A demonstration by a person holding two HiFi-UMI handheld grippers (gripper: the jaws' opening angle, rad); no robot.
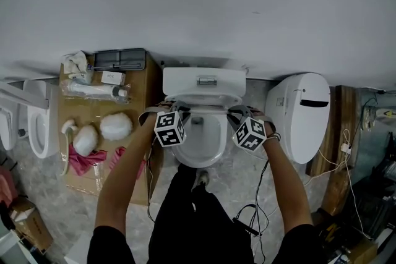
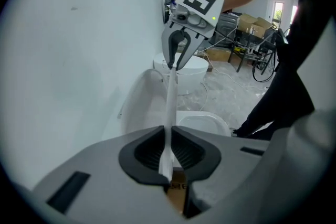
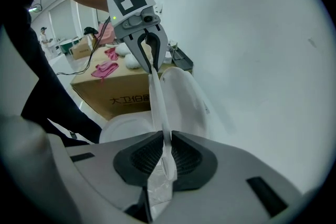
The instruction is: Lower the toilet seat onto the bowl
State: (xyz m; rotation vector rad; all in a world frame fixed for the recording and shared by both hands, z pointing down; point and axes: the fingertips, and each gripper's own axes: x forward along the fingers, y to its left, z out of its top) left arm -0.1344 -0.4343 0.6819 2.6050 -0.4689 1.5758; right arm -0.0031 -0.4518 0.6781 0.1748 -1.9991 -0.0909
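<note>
A white toilet stands against the wall, with its tank [image 1: 204, 80] above the open bowl [image 1: 198, 140]. Its seat and lid [image 2: 140, 98] [image 3: 185, 93] stand raised against the tank. A thin white sheet [image 2: 169, 107] [image 3: 157, 107], seen edge-on, stretches taut between my two grippers above the bowl's rear. My left gripper [image 1: 168, 109] [image 2: 167, 152] is shut on one end of it at the toilet's left side. My right gripper [image 1: 240, 110] [image 3: 167, 152] is shut on the other end at the right side, where the sheet looks crinkled and translucent. Each gripper shows in the other's view, pinching the strip.
A cardboard box [image 1: 141, 93] left of the toilet carries bottles, white bundles and a pink cloth [image 1: 83, 161]. A second toilet with its lid down [image 1: 303, 114] stands to the right, another [image 1: 37, 123] far left. Cables [image 1: 260, 195] trail on the floor by my legs.
</note>
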